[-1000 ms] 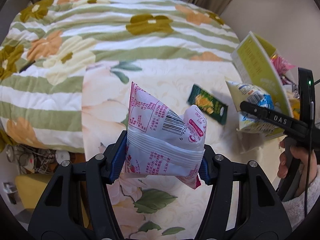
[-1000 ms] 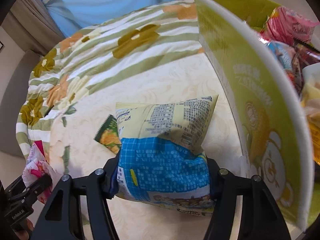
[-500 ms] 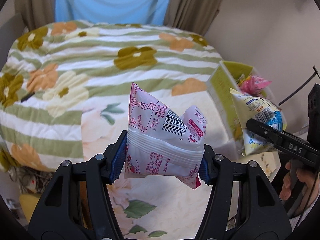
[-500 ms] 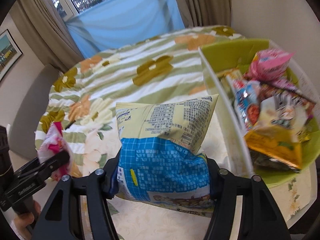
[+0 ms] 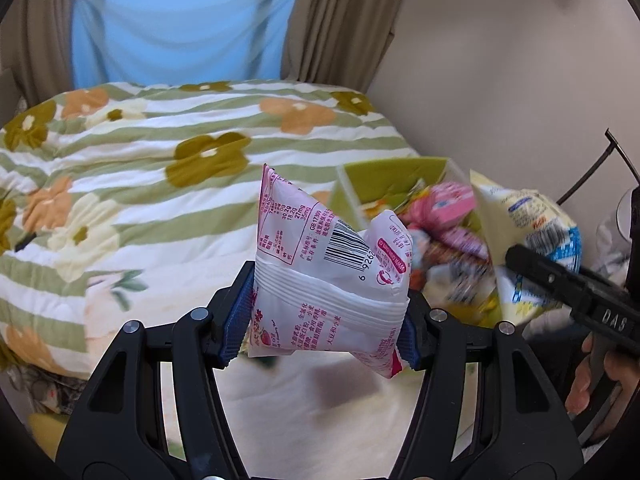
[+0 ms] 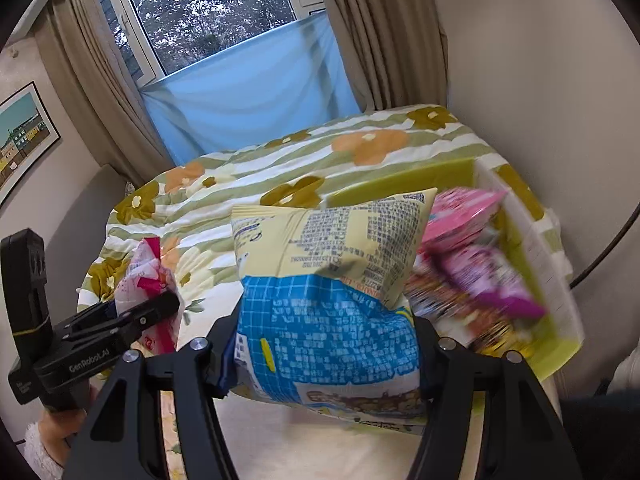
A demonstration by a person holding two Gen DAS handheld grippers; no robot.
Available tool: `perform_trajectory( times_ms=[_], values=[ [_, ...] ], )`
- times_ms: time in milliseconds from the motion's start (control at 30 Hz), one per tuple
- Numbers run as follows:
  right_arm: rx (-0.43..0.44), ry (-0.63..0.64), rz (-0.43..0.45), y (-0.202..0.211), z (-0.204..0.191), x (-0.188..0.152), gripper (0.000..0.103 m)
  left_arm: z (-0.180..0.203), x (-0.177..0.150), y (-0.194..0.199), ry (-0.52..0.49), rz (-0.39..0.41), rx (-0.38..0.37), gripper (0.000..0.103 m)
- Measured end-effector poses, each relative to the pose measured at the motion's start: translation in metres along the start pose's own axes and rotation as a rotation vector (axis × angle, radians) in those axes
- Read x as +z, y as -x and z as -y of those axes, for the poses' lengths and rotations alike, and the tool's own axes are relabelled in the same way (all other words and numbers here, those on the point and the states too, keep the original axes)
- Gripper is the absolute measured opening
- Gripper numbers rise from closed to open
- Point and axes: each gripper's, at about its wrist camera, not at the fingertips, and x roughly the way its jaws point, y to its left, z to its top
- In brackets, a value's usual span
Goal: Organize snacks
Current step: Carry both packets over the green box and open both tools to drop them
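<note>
Both grippers now ride higher than a second ago, each with a packet, and the green snack box has come into open view from above. The left gripper (image 5: 328, 320) has its jaws closed tight on a pink-and-white packet (image 5: 332, 276), pinched across its lower half so the barcoded top stands up between the blue pads (image 5: 236, 320). The right gripper (image 6: 322, 354) clamps a yellow-and-blue snack bag (image 6: 332, 288) the same way, the bag bulging above and below the jaws. A second earlier the box wall towered just right of the right jaws; now the green box (image 6: 404, 188) sits beyond and right of them, its rim below the bag, with pink and dark packets (image 6: 476, 272) piled inside, blurred by motion. In the left wrist view the same box (image 5: 392, 172) lies ahead and right of the jaws, the right gripper's bag (image 5: 532, 236) hovering at its near edge. That lift suggests both packets are about to be dropped in, the blue bag likely first. Beneath the jaws runs a cream floral tabletop (image 5: 304, 404); beyond it a bed with a striped flower quilt (image 5: 160, 152), then beige curtains (image 6: 100, 92), a blue cloth (image 6: 256, 96) across the window, and a framed picture (image 6: 24, 136) far left.
</note>
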Motion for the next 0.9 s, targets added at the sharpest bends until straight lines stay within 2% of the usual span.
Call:
perform_trajectory(
  times_ms=[267, 567, 633, 667, 700, 800, 900],
  values=[
    [0.029, 0.022, -0.022, -0.002, 0.081, 0.027, 0.06, 0.09, 0.036, -0.066, -0.011, -0.016, 0.016, 0.057],
    [0.084, 0.038, -0.073, -0.016, 0.137, 0.047, 0.06, 0.131, 0.059, -0.122, 0.021, -0.068, 0.057, 0.058],
    [0.094, 0.036, -0.078, -0.018, 0.143, 0.048, 0.06, 0.132, 0.062, -0.129, 0.019, -0.068, 0.074, 0.065],
    [0.099, 0.034, -0.081, -0.019, 0.147, 0.049, 0.06, 0.135, 0.063, -0.131, 0.012, -0.067, 0.08, 0.08],
    [0.102, 0.031, -0.083, -0.02, 0.149, 0.049, 0.06, 0.138, 0.064, -0.132, 0.007, -0.061, 0.094, 0.103],
    [0.11, 0.028, -0.091, -0.022, 0.158, 0.05, 0.06, 0.14, 0.061, -0.122, 0.008, -0.031, 0.099, 0.103],
    [0.109, 0.027, -0.096, -0.022, 0.16, 0.049, 0.06, 0.137, 0.053, -0.117, 0.011, -0.047, 0.1, 0.102]
  ],
)
